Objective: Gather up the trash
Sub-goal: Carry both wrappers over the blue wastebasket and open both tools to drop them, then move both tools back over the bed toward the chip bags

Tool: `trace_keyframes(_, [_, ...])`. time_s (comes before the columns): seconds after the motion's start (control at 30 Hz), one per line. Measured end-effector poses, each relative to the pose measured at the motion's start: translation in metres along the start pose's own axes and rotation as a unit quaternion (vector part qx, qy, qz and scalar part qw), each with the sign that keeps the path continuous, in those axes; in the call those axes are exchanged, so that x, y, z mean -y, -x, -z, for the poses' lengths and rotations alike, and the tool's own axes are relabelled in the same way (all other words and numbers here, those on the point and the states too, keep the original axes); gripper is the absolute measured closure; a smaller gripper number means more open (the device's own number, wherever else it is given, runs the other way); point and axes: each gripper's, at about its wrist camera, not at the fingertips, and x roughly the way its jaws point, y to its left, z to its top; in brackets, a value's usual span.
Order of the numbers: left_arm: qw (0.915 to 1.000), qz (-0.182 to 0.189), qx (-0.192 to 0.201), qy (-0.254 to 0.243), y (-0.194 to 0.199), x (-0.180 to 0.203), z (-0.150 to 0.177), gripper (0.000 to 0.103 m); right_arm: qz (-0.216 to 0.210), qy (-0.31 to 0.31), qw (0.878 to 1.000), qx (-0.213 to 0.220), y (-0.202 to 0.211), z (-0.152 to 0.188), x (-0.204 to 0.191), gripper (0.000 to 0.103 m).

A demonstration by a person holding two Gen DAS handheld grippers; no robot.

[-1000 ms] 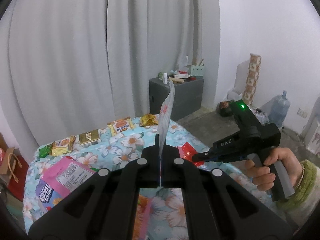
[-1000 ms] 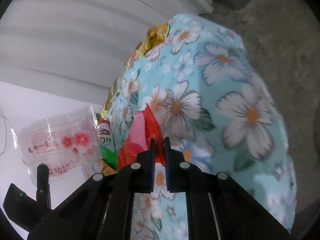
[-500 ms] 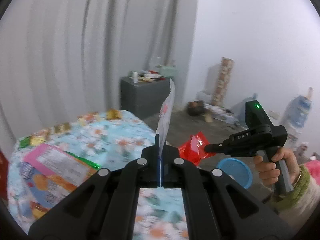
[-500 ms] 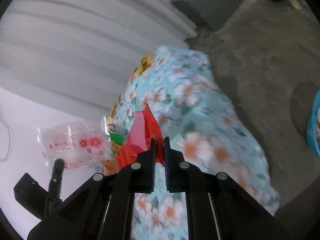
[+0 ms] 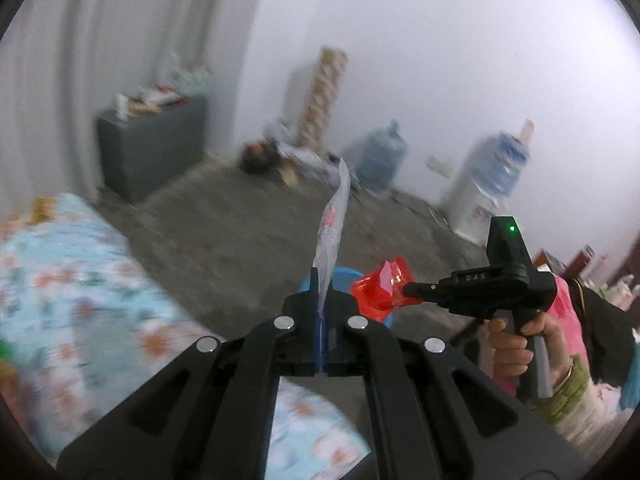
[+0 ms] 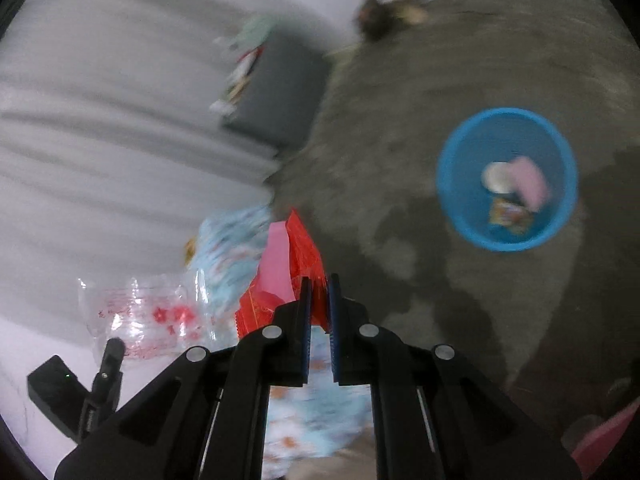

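My left gripper (image 5: 321, 280) is shut on a clear plastic wrapper (image 5: 332, 224) with red print, which stands up edge-on from the fingertips. The same clear wrapper (image 6: 148, 316) shows flat at the lower left of the right wrist view. My right gripper (image 6: 318, 284) is shut on a red foil wrapper (image 6: 298, 264); in the left wrist view that red wrapper (image 5: 382, 286) hangs from the right gripper (image 5: 412, 294), held by a hand (image 5: 516, 344). A blue round bin (image 6: 506, 178) stands on the floor at the right with several scraps inside; only its blue rim (image 5: 344, 274) shows behind my left fingers.
The flowered tablecloth (image 5: 68, 272) covers the table at the lower left. A dark grey cabinet (image 5: 152, 148) stands by the curtain. Water jugs (image 5: 380, 156) and a dispenser (image 5: 488, 188) line the far wall. Bare concrete floor (image 6: 460, 60) surrounds the bin.
Both grippers have swung from over the table out towards the floor, each still holding its wrapper. The blue bin has come into view and the table has slid to the left.
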Motion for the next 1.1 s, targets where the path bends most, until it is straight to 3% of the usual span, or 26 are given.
trace_keyframes(0.13, [0.9967,0.029,-0.076,0.000,-0.087,0.019,-0.011,0.103,0.042,-0.051,0.998,0.026,-0.006,-0.018,0.054,0.095])
trace_keyframes(0.27, [0.9894,0.035,-0.140,-0.016,-0.177,0.035,-0.011,0.103,0.072,-0.097,0.991,0.055,-0.028,-0.039,0.099,0.094])
trace_keyframes(0.37, [0.9816,0.010,-0.188,-0.035,-0.248,0.045,-0.005,0.098,0.085,-0.117,0.987,0.076,-0.049,-0.054,0.130,0.092])
trace_keyframes(0.4, [0.9798,0.009,-0.196,-0.037,-0.263,0.046,-0.003,0.088,0.093,-0.122,0.985,0.079,-0.058,-0.058,0.139,0.092])
trace_keyframes(0.43, [0.9783,0.006,-0.203,-0.040,-0.277,0.047,-0.001,0.071,0.100,-0.133,0.983,0.080,-0.068,-0.060,0.149,0.089])
trace_keyframes(0.5, [0.9767,-0.017,-0.208,-0.049,-0.299,0.049,0.004,0.057,0.100,-0.163,0.979,0.076,-0.084,-0.061,0.171,0.070])
trace_keyframes(0.57, [0.9761,-0.035,-0.209,-0.048,-0.309,0.046,0.008,0.052,0.104,-0.184,0.975,0.072,-0.095,-0.058,0.186,0.064])
trace_keyframes(0.63, [0.9780,-0.038,-0.201,-0.039,-0.305,0.041,0.008,0.046,0.108,-0.190,0.974,0.061,-0.104,-0.054,0.195,0.059])
trace_keyframes(0.83, [0.9854,-0.055,-0.156,-0.042,-0.259,0.031,-0.007,0.037,0.102,-0.178,0.977,0.056,-0.094,-0.043,0.192,0.058])
trace_keyframes(0.97, [0.9928,-0.048,-0.107,-0.026,-0.192,0.026,-0.019,0.033,0.088,-0.138,0.984,0.064,-0.071,-0.036,0.169,0.055])
trace_keyframes(1.1, [0.9971,-0.054,-0.053,-0.013,-0.111,0.018,-0.019,0.026,0.063,-0.071,0.992,0.081,-0.045,-0.031,0.122,0.048])
